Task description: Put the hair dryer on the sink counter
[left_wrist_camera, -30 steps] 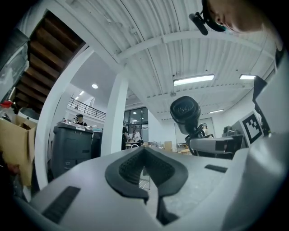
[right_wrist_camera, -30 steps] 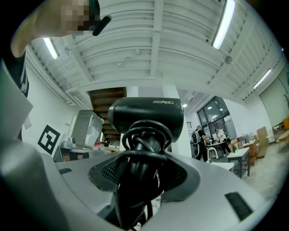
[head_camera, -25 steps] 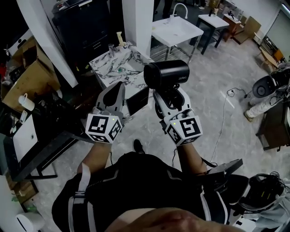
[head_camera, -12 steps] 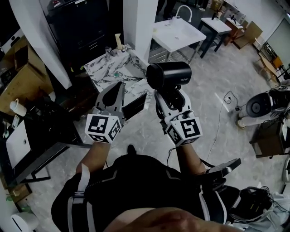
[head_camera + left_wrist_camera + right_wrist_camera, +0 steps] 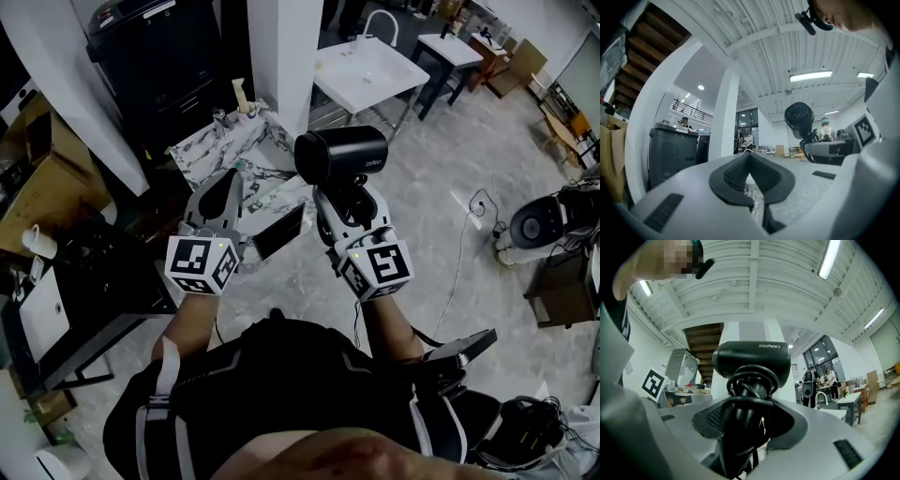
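The head view is dim, darkening to black at its corners; the pale floor (image 5: 441,187) right of the dryer (image 5: 342,155) catches most light. Both gripper views are brighter, lit by ceiling strip lights (image 5: 811,75) above the dryer, and bow strongly at the edges.

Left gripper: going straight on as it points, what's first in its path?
Probably nothing near: the left gripper aims just right of the white pillar into open room; depth unclear.

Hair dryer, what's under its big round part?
The hair dryer's handle, wound with black cord, sits clamped between the right gripper's jaws. Cord and jaws cover most of the handle; its lower end can't be seen.
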A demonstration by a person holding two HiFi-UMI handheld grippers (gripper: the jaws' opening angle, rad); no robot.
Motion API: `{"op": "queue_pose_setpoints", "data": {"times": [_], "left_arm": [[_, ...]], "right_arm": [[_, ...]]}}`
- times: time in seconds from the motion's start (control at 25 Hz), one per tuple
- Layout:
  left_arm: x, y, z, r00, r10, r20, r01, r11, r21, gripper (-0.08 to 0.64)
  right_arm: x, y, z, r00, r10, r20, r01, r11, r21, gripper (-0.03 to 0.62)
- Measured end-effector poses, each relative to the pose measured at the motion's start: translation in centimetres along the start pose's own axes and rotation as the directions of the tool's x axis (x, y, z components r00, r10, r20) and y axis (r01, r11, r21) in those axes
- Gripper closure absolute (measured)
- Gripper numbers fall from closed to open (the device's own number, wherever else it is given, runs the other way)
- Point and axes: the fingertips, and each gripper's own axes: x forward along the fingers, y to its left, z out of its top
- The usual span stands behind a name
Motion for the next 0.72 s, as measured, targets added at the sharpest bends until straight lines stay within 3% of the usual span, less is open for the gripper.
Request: {"op": "queue_pose_setpoints", "data": {"times": [0.28, 0.72], "left_arm": [[1.7, -0.4, 0.6, 0.999, 0.043, 0.012, -0.043, 0.999, -0.019, 0.558], [4.3, -1.0, -0.1, 0.969, 0.248, 0.005, -0.248, 0.969, -0.016, 0.558]], "right_arm": [[1.1, -2.3, 1.0, 0.999, 0.038, 0.0, -0.038, 0.999, -0.004, 0.356], [5.5, -6.3, 1.0, 0.967, 0.253, -0.014, -0.253, 0.967, 0.001, 0.356]]}}
